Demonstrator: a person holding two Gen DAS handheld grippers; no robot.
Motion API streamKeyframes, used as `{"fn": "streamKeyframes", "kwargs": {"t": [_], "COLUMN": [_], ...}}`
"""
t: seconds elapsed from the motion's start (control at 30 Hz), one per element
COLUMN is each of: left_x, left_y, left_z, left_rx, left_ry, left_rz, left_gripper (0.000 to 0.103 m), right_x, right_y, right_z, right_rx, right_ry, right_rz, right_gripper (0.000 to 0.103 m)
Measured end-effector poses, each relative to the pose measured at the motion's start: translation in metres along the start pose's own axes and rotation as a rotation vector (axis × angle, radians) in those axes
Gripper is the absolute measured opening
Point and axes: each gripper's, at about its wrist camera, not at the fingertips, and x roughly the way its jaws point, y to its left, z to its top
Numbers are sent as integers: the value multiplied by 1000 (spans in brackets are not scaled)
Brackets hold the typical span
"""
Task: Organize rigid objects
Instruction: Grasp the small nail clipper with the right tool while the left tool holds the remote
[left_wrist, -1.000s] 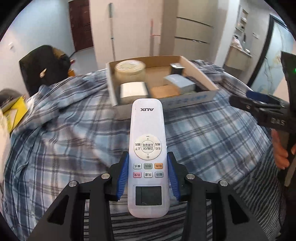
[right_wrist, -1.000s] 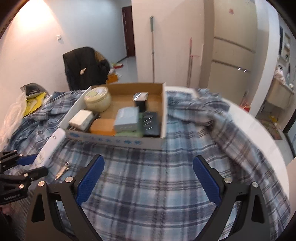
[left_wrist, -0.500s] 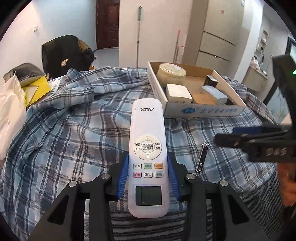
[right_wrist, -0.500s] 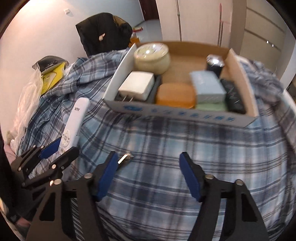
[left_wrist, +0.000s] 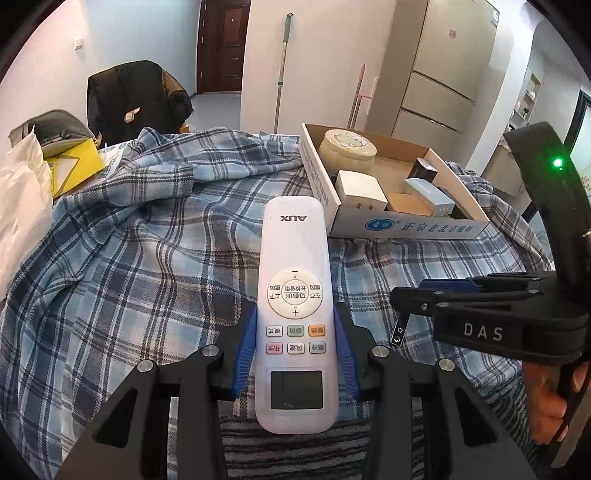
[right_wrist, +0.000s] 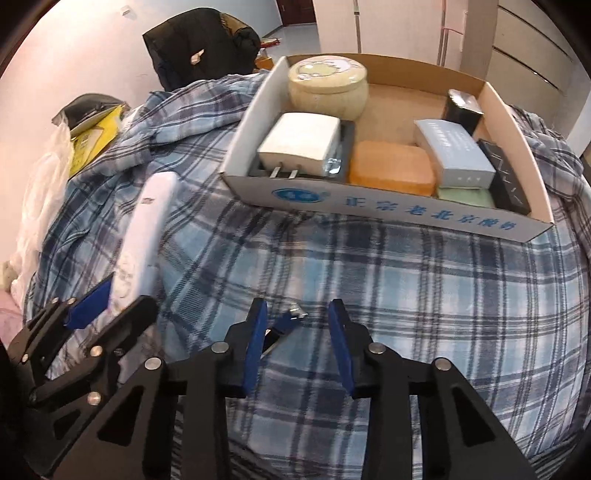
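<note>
Two wrist views of a plaid cloth with a cardboard box at the upper right of both frames.

Left gripper, bottom centre of its own view: its blue pads pinch a white remote control at the button end, the remote's long axis running straight up the frame toward the box. In the right wrist view the same remote stands at the left edge, clear of the box.

Right gripper, bottom centre of its own view: the jaws are closing, not yet pressed together. Between them, hard against the left pad, lies a small metal nail clipper. Its long axis runs diagonally, from lower left under that pad to upper right in the gap. In the left wrist view the clipper shows just below the tips of the right gripper, at the right of the frame.

The clipper sits off centre in the gap, so the left pad should meet it first; the closing could slide or turn it on the cloth. The right hand is much the nearer. The box, already holding a round tin and several small packs, lies beyond, toward the top of the frame.
</note>
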Motion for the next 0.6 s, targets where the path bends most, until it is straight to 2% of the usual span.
{"fn": "streamKeyframes", "kwargs": {"t": [0.17,0.27,0.4,0.6], "left_x": [0,2,2,2], "left_y": [0,1,3,1], "left_z": [-1,-1,-1,-1], "left_rx": [0,-10,-19,-12], "left_ry": [0,11,9,16], "left_rz": [4,4,2,3], "left_gripper": [42,42,42,42], "right_x": [-4,-7,-1,2], "right_y": [12,12,10,15], "right_z": [-3,-6,-7,-5], "right_rx": [-26,-15,-5,-32], "right_ry": [-17,-17,1,-18], "right_rz": [-31,-20,-30,-59], "right_gripper": [33,23,20,16]}}
